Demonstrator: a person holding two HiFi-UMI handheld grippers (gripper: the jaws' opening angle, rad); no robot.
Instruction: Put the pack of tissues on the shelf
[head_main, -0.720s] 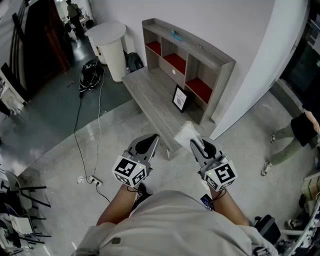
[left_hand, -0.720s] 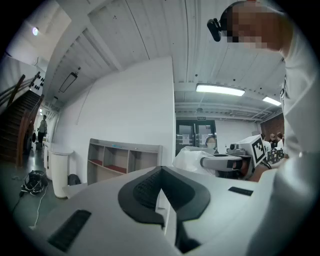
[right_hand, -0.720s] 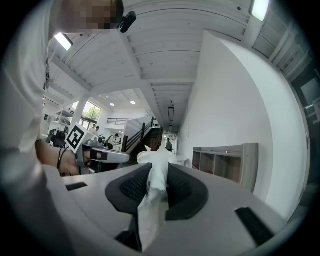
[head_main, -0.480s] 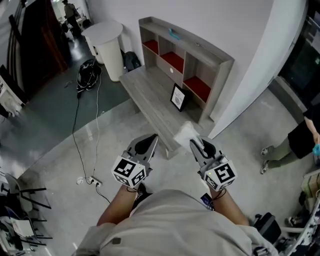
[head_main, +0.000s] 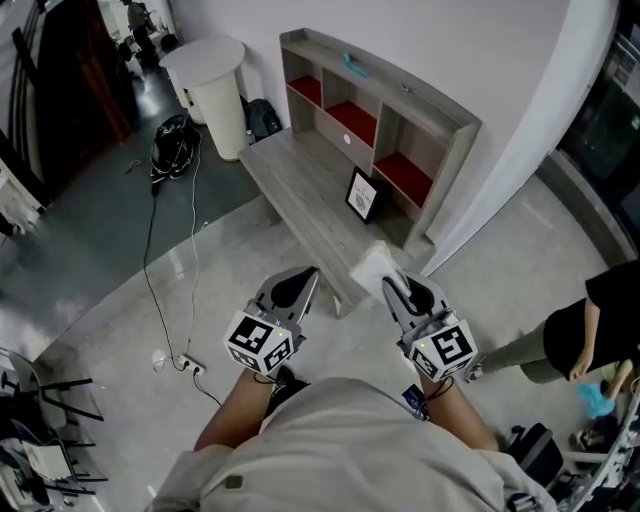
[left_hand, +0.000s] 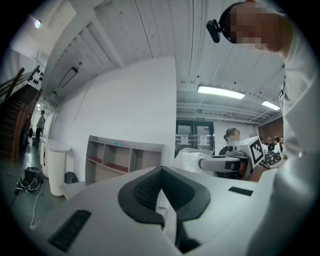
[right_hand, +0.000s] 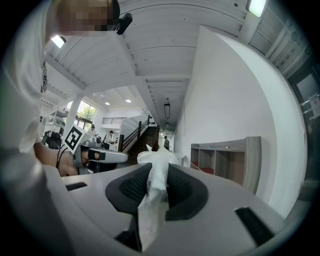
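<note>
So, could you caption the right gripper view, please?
Right gripper shut on the pack of tissues, grey shelf ahead at right.

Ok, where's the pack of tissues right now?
Head view, lower centre-right: the pack of tissues is clamped in the right gripper, by the near end of the grey bench.

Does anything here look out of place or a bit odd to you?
Only small things. The pack of tissues is pinched by a thin, crumpled edge in the right gripper, so its wrapper bunches up between the jaws. A black cable also trails loose across the floor.
</note>
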